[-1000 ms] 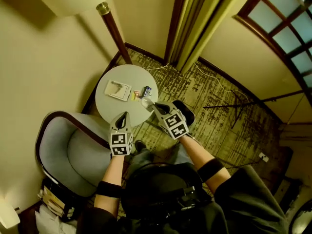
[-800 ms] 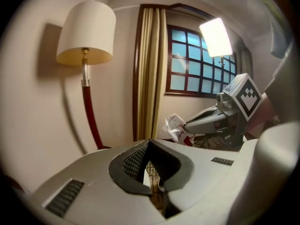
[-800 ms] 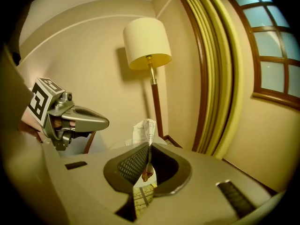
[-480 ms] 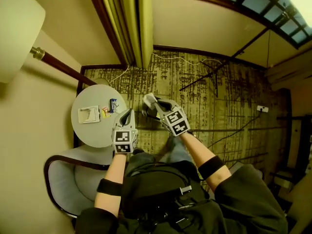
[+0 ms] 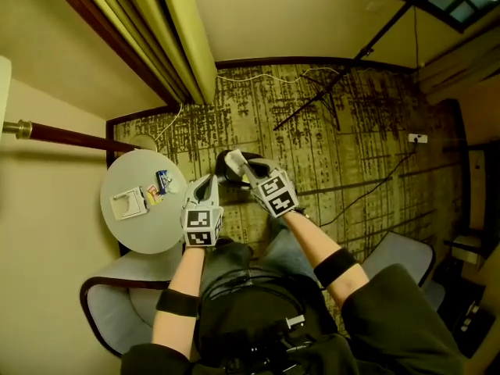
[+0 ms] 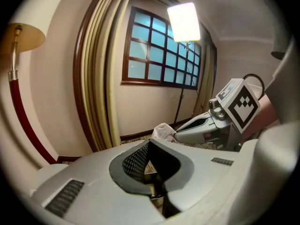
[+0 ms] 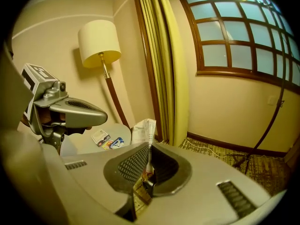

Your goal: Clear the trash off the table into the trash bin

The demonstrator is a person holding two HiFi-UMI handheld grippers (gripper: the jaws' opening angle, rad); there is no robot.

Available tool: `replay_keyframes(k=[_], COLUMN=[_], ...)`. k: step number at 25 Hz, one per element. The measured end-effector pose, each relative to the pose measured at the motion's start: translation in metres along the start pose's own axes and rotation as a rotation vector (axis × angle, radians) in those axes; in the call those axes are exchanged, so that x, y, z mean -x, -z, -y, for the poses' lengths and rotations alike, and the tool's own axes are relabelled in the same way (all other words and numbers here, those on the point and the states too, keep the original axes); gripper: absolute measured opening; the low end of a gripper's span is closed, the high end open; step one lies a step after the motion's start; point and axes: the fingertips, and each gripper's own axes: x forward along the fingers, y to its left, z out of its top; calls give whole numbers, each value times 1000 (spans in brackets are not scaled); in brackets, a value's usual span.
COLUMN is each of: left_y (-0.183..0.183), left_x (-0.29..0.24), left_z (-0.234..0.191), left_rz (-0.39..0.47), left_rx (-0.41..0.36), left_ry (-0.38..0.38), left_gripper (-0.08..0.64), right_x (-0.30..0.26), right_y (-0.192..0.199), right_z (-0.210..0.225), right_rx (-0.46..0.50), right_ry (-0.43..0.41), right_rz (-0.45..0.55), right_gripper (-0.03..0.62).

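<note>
I am swinging both grippers off the tabletop [image 5: 148, 233], which is sliding leftward in the head view. My right gripper [image 5: 237, 162] is carrying the crumpled white wrapper [image 7: 143, 125], clenched in its jaws, over what looks like the dark trash bin [image 5: 223, 175] on the floor. My left gripper [image 5: 205, 187] is travelling clenched on nothing, while a white packet [image 5: 128, 203] and small coloured bits [image 5: 160, 184] are waiting on the tabletop.

A: What's at the back of the room?
B: Yellow-green curtains [image 7: 164, 64], a lit floor lamp [image 7: 97, 42] left of them, a gridded window [image 7: 234, 32] to their right.
A: And lower down?
B: A patterned carpet [image 5: 344, 147], a white cable [image 5: 258, 76] lying at its far edge, a grey armchair [image 5: 117, 311] at lower left.
</note>
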Motion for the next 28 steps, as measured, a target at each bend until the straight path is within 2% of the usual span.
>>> replay_keyframes(k=[7,13,18,28], left_y=[64,146,211,340], left_x=[-68,-145,-200,-279], left_z=[-17,-37,-47,-57], left_rz=[-77,-160,-194,-264], left_rx=[50,97,132,173], left_ry=[7,1,-8,-25], left_gripper=[0,0,0,0], right_x=[-85,-164,-226,-334], right_y=[77,152,218,342], right_z=[21,45,58,61], right_rx=[-47,-91,-94,-105], right_ry=[-34,-46,-59,-95], right_rz=[-97,-172,-227,-314], right_gripper=[35,35,35,37])
